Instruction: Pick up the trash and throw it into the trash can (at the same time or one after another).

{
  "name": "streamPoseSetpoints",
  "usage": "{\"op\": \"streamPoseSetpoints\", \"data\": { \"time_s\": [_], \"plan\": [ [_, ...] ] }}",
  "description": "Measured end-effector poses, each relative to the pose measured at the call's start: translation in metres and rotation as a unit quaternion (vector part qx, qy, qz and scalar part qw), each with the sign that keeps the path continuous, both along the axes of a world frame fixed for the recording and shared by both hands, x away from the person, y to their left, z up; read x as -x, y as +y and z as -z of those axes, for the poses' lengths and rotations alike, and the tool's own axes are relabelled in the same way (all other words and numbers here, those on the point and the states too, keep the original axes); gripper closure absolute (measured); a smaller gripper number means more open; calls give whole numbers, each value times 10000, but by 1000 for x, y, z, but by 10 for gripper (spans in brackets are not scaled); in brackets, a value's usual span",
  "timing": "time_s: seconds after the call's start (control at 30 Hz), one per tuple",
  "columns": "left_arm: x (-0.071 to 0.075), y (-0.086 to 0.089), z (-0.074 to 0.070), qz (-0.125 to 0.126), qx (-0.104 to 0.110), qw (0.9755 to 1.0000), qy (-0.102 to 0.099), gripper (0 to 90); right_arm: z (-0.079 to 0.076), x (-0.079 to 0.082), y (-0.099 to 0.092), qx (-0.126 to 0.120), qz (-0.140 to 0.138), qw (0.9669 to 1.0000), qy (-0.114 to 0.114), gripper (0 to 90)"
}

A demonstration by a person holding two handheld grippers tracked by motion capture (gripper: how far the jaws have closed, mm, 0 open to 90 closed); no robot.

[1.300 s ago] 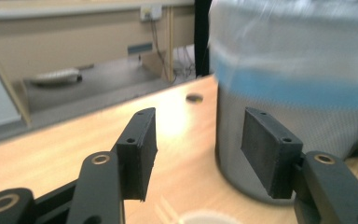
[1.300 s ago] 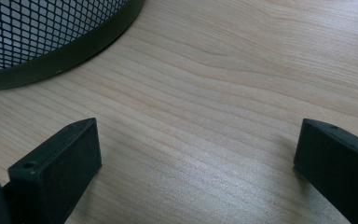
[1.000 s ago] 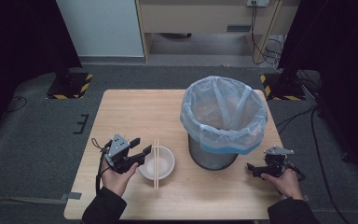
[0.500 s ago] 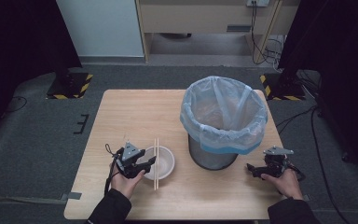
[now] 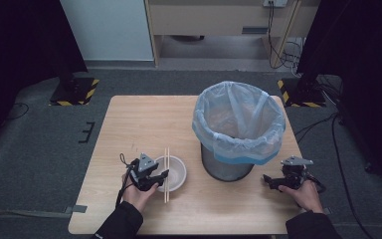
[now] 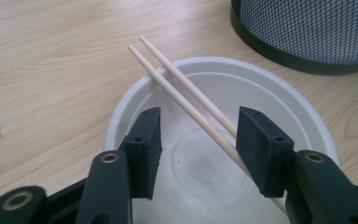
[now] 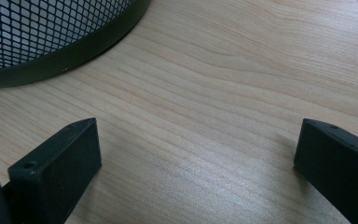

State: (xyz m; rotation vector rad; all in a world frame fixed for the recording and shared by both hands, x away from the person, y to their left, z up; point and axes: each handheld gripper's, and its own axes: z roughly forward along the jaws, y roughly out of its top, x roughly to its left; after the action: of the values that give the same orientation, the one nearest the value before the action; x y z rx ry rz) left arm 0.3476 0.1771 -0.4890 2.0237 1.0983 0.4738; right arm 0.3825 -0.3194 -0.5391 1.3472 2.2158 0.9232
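Two grippers work at one wooden table [image 5: 144, 119], one in each of a person's hands. Left gripper [image 6: 198, 140] hangs low over a single white bowl [image 6: 307, 126], jaws half spread and just closing, with two chopsticks [image 6: 186, 88] between them; the pads do not press on the sticks, though one stick runs close by the right-hand pad [image 6: 261, 149]. Both chopsticks lie side by side across the bowl's rim, nearly parallel, their far tips reaching past it over the table. From the high view, the left gripper [image 5: 160, 177] sits at the bowl's [image 5: 176, 172] left edge, near the table's front, and the chopsticks [image 5: 167, 167] cross the bowl's left part. Right gripper [image 5: 270, 181] rests at the table's front right, jaws spread wide over bare wood, holding nothing. One mesh bin [image 5: 238, 132], lined with a pale blue bag, stands between the two grippers, just right of the bowl.
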Motion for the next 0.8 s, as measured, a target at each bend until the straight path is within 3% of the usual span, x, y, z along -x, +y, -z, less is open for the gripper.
{"op": "streamPoseSetpoints", "data": {
  "time_s": [0.8],
  "plan": [
    [-3, 7, 0, -294, -115, 9991, 293, 705, 0, 0, 0, 0, -1, 10000, 1, 8]
  ]
}}
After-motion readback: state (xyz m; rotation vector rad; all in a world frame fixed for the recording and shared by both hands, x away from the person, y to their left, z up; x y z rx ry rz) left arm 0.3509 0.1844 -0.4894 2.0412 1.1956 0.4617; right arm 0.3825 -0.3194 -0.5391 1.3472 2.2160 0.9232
